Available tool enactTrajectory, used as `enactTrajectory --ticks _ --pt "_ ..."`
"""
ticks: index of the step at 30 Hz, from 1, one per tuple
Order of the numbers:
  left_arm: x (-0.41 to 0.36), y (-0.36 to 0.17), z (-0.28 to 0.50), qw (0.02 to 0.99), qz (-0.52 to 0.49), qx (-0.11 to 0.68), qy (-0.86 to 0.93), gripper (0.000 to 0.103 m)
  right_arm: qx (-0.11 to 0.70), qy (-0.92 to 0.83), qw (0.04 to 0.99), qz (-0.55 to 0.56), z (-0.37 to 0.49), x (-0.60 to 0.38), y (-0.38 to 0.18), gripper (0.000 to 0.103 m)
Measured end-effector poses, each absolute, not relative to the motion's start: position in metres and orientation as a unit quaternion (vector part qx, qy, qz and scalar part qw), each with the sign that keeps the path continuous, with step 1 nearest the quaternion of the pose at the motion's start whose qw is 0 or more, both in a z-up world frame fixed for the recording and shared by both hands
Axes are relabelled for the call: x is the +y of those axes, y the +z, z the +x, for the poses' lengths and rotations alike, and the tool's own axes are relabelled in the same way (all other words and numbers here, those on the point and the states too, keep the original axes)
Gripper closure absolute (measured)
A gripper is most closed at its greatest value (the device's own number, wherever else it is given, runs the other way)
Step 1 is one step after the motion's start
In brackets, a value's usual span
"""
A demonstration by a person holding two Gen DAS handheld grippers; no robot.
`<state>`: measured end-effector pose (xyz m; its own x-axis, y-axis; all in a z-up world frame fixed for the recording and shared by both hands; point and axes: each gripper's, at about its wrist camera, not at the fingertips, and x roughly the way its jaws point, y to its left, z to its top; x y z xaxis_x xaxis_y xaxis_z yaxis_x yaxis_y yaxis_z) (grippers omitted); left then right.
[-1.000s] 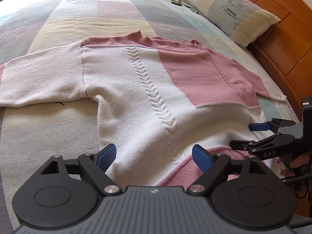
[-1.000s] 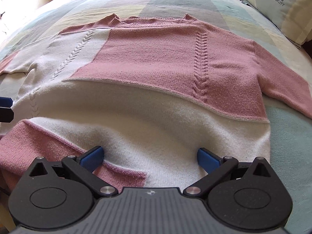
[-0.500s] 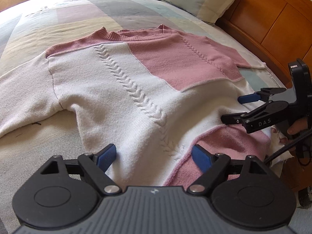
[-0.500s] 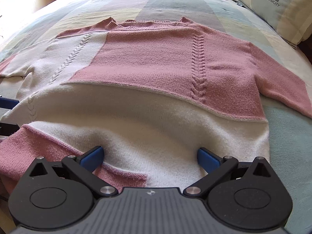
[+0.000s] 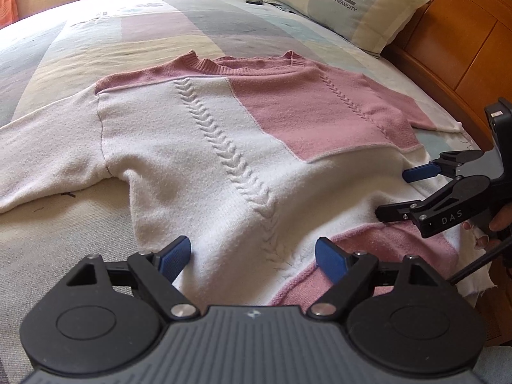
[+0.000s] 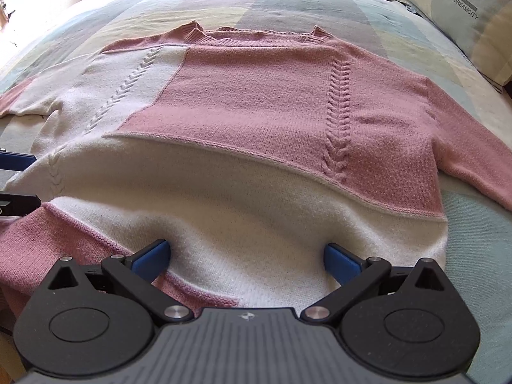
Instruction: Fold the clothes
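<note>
A pink and white knitted sweater (image 5: 224,147) lies spread flat on the bed, neck away from me, sleeves out to both sides. My left gripper (image 5: 252,256) hovers open over the near hem, on the white part beside the cable stitch, with no cloth pinched between its blue pads. Over the hem's white middle in the right wrist view (image 6: 256,147), my right gripper (image 6: 246,259) also stands wide open. It shows from the side in the left wrist view (image 5: 406,192), low above the hem's right end, a hand behind it.
The patchwork bedspread (image 5: 160,32) stretches beyond the sweater. A pillow (image 5: 348,3) lies at the back right against the wooden headboard (image 5: 464,48). A small dark object (image 5: 254,0) rests near the pillow. The bed's edge drops off at the right.
The left wrist view has rolled, so the sweater now sits more level and further right in it. Both grippers stay open over the hem; the sweater has not moved.
</note>
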<state>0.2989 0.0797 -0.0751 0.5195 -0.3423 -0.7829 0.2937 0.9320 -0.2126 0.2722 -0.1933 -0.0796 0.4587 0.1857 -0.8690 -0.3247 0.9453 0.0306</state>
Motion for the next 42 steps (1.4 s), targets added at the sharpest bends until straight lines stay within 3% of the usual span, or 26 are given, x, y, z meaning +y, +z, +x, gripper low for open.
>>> enactTrajectory --ticks 31,42 --pt "0.075 -0.084 0.283 0.887 0.007 0.434 -0.154 0.018 0.464 0.164 0.866 -0.082 0.266 -0.192 -0.081 0.0" --pt "0.065 -0.07 0.234 0.911 -0.002 0.4 -0.095 0.018 0.457 0.177 0.868 -0.083 0.242 -0.202 -0.078 0.0"
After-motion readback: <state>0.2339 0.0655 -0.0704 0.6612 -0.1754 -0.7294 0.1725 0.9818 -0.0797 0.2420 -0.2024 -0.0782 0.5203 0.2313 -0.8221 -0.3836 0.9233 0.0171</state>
